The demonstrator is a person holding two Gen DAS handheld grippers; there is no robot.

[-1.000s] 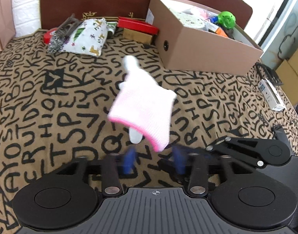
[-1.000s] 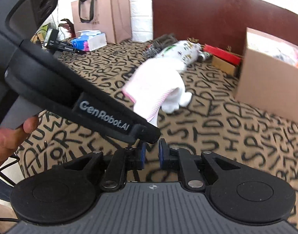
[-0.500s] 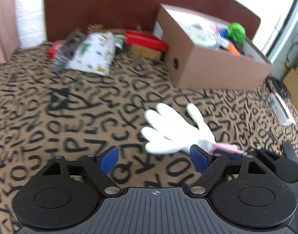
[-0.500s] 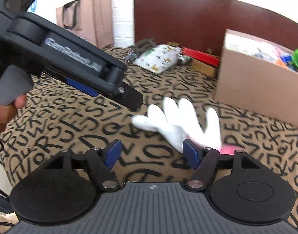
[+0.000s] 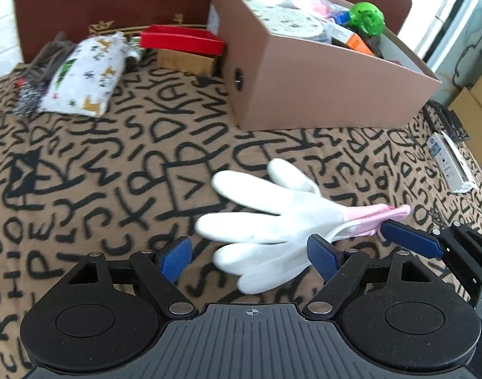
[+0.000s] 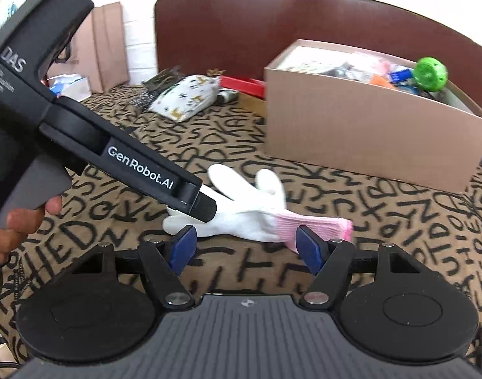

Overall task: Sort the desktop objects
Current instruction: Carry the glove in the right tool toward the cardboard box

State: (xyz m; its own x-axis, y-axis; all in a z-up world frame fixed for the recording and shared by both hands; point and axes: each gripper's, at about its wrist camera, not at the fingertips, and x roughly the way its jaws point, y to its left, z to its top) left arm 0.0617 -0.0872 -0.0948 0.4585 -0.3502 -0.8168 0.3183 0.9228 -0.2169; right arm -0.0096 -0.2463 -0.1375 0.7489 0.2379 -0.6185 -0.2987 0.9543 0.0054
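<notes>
My left hand-held gripper (image 5: 250, 254) and right hand-held gripper (image 6: 245, 246) both gape wide, gripping nothing; the white glove (image 6: 241, 214) lies on the lettered cloth (image 5: 99, 164) between them

Glove (image 5: 282, 221): soft white knit cloth, ribbed pink cuff. Tablecloth (image 5: 83, 164): matt fabric showing black lettering. Box (image 6: 367, 132): matt cardboard. Grippers' pads (image 5: 176, 257): looking like textured blue rubber.
</notes>
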